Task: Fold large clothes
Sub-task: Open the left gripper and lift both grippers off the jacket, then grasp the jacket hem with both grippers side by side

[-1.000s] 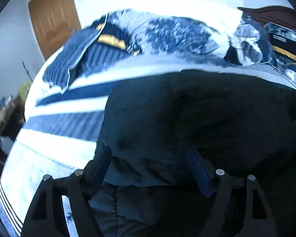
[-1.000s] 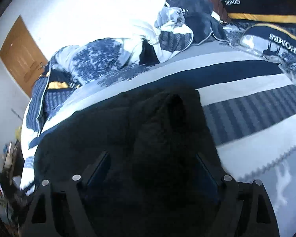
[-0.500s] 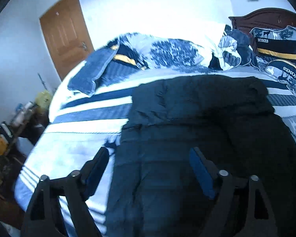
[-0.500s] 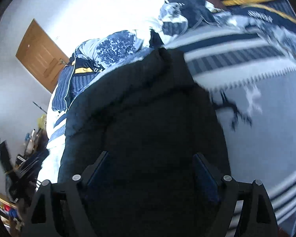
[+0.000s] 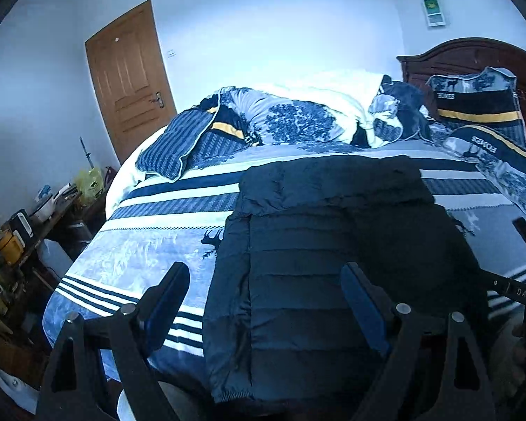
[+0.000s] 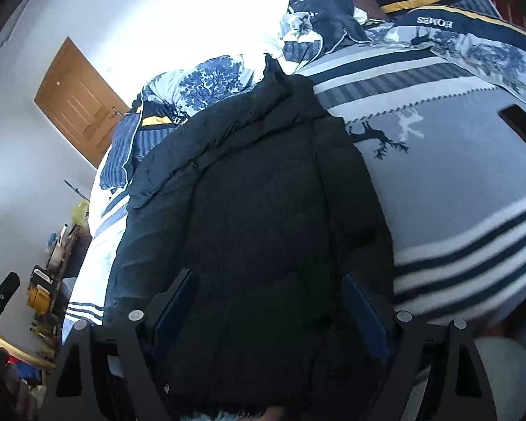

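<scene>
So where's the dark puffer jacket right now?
The dark puffer jacket lies flat on the striped bedspread, at the near bed edge, below both wrist cameras.

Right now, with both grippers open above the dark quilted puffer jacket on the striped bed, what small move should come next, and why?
Probably lower the left gripper and right gripper onto the near hem of the dark quilted puffer jacket. Both are open and empty, and the jacket lies lengthwise on the striped bed cover, its near end overhanging the edge.

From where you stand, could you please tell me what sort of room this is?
Most likely a home bedroom: a bed with a striped deer-print blanket, a dark wooden headboard, pillows against it, and a wooden door behind.
</scene>
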Tool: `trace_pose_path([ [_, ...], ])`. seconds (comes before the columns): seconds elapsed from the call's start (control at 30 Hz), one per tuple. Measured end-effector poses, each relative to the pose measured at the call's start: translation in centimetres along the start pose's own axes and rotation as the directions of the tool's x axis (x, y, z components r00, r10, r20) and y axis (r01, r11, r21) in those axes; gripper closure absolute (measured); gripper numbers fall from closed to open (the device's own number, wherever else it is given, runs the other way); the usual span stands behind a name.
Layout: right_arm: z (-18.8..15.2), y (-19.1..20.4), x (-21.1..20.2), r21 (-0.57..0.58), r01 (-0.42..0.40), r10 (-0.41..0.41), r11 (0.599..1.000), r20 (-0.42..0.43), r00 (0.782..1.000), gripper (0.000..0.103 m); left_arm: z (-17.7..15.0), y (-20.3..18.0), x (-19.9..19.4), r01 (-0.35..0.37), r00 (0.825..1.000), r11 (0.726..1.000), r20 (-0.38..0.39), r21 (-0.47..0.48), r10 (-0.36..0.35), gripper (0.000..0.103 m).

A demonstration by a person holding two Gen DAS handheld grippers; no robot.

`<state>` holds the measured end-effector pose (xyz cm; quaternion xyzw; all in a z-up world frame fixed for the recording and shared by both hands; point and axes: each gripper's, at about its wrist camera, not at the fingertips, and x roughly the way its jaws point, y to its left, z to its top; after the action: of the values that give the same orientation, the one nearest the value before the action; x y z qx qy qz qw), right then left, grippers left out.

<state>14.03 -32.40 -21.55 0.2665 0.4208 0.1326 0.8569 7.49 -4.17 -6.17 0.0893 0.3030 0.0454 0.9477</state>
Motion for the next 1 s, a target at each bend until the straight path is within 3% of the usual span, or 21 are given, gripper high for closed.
trace_pose_path([
  [0.37, -0.8, 1.7, -7.0, 0.023, -0.088, 0.087, 0.996, 0.068, 0.994, 0.016, -1.0, -0.2, -3.1, 0.048, 0.999, 0.999, 0.011, -0.002, -0.048, 0.015],
  [0.57, -0.1, 4.2, -8.6, -0.006, -0.106, 0.106, 0.994, 0.054, 0.993, 0.016, -1.1, 0.4, -3.7, 0.086, 0.996, 0.996, -0.001, -0.024, -0.086, 0.015],
  [0.77, 0.1, 6.2, -8.7, -0.065, -0.079, 0.081, 0.995, 0.017, 0.997, 0.016, -2.1, 1.4, -2.6, 0.151, 0.987, 0.986, -0.049, -0.075, -0.155, 0.015],
  [1.0, 0.6, 4.6, -9.0, -0.055, -0.016, 0.017, 0.998, 0.011, 1.000, 0.016, -2.2, 5.6, 0.4, 0.147, 0.975, 0.975, -0.140, -0.166, -0.171, 0.015],
])
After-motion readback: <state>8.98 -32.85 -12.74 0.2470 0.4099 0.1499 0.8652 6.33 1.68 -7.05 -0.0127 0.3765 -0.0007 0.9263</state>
